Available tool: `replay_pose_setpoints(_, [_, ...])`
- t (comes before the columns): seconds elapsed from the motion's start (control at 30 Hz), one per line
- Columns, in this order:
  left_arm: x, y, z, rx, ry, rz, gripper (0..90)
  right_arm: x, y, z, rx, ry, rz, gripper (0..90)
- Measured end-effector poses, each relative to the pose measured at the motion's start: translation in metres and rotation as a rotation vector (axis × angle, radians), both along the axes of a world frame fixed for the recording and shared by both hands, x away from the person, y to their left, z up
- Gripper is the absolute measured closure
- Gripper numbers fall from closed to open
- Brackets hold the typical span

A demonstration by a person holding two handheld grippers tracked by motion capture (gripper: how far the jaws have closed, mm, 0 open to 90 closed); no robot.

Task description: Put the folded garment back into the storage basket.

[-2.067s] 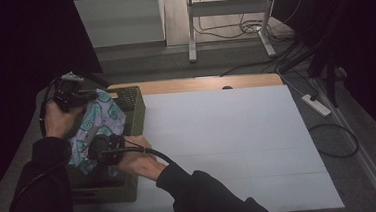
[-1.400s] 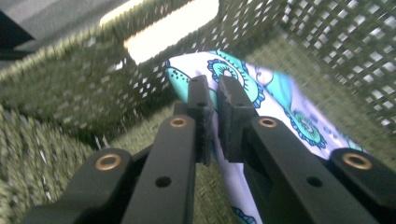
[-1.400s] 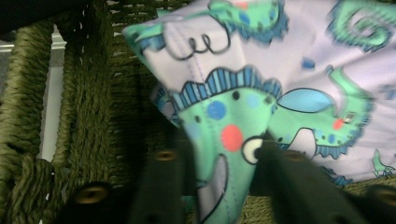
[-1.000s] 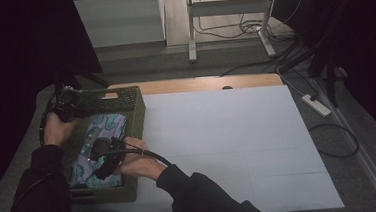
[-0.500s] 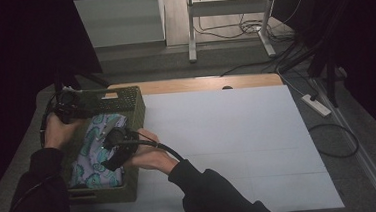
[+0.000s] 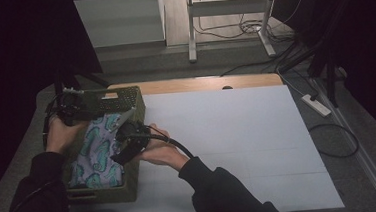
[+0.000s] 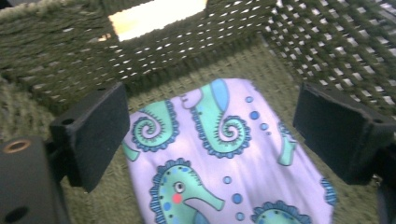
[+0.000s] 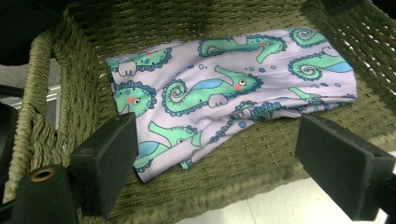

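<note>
1. On the left end of the worktop (image 6: 228, 133), white flat top with a wood strip along the far edge, sits a woven basket (image 6: 128, 97).
2. Basket: olive-green, rectangular, thick rope-like rim, open-weave mesh walls with light showing through, tight-woven floor; a handle cut-out in one end wall seen in the left gripper view.
3. Inside the basket lies a folded cloth (image 6: 96, 152), flat on the floor, covering most of it; bare basket floor shows around its edges in both gripper views.
4. Cloth: thin soft fabric, lilac, printed with teal-green seahorses with blue fins, pink cheek dots and small blue dots; roughly rectangular, rounded corner at one end, slight wrinkle along one long edge.
5. Left gripper (image 7: 212, 140): held at the basket's far left corner in the high view (image 6: 71, 106); jaws spread wide, released, nothing between them, hovering above the cloth's end; flat black rectangular pads.
6. Right gripper (image 8: 217, 163): at the basket's right wall in the high view (image 6: 128, 142), jaws wide apart, empty, over the basket rim, cloth lying beyond; black cable trails back over the hand.
7. Left hand (image 6: 62, 135) over the basket's left side, right hand (image 6: 161, 150) on the worktop just beside the basket; dark sleeves.
8. Floor right of the worktop: a white power strip (image 6: 316, 104) and dark cable loops.
</note>
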State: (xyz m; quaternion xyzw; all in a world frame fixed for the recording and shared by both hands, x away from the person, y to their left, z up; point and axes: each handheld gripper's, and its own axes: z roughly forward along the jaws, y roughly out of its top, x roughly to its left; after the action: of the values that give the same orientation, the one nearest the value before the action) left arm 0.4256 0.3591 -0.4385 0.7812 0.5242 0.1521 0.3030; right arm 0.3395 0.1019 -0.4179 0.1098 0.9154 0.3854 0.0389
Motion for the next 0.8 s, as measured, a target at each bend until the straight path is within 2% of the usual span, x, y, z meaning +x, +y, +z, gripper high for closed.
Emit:
replay_pose_setpoints(0.17, [-0.004, -0.004, 0.002, -0.010, -0.002, 0.006, 6.2, 0.004, -0.009, 0.001, -0.003, 0.013, -0.008, 13.4])
replay_pose_setpoints(0.2, [-0.004, -0.004, 0.002, -0.012, 0.003, -0.006, 3.9, 0.006, -0.013, 0.001, 0.000, 0.012, -0.017, 13.3])
replay_pose_setpoints(0.27, [-0.007, -0.007, 0.004, 0.005, 0.000, -0.009, 3.9, 0.007, -0.016, 0.001, 0.010, 0.016, -0.024, 13.3])
replay_pose_setpoints(0.53, [-0.016, -0.015, 0.008, 0.008, -0.002, -0.025, 0.8, 0.011, -0.030, 0.002, 0.011, 0.025, -0.048, 10.6])
replay_pose_setpoints(0.7, [-0.025, -0.018, 0.009, -0.017, -0.018, -0.033, 0.0, 0.014, -0.039, 0.001, 0.012, 0.029, -0.062, 9.3])
replay_pose_setpoints(0.73, [-0.029, -0.020, 0.008, -0.027, -0.032, -0.037, 0.0, 0.014, -0.044, 0.001, 0.011, 0.031, -0.070, 8.8])
replay_pose_setpoints(0.8, [-0.033, -0.022, 0.007, -0.027, -0.039, -0.042, 0.0, 0.015, -0.048, -0.001, 0.008, 0.027, -0.078, 7.8])
